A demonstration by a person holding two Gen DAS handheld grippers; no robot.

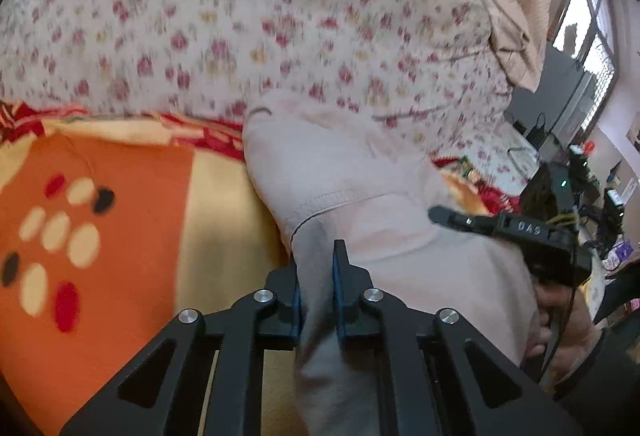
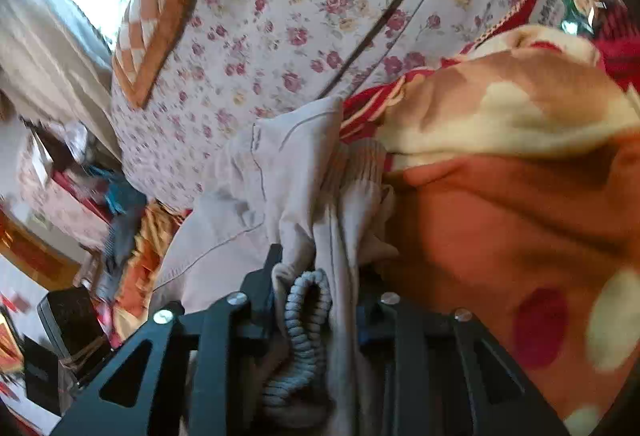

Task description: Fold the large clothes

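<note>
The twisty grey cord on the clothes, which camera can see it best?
The right wrist view. There the grey drawstring cord loops between the fingers of the right gripper, bunched with the beige garment. The left wrist view shows the garment and the left gripper pinching it, but no cord.

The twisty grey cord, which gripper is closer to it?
Right. The right gripper has the cord bunched between its fingers with the beige garment. The left gripper pinches only cloth.
</note>
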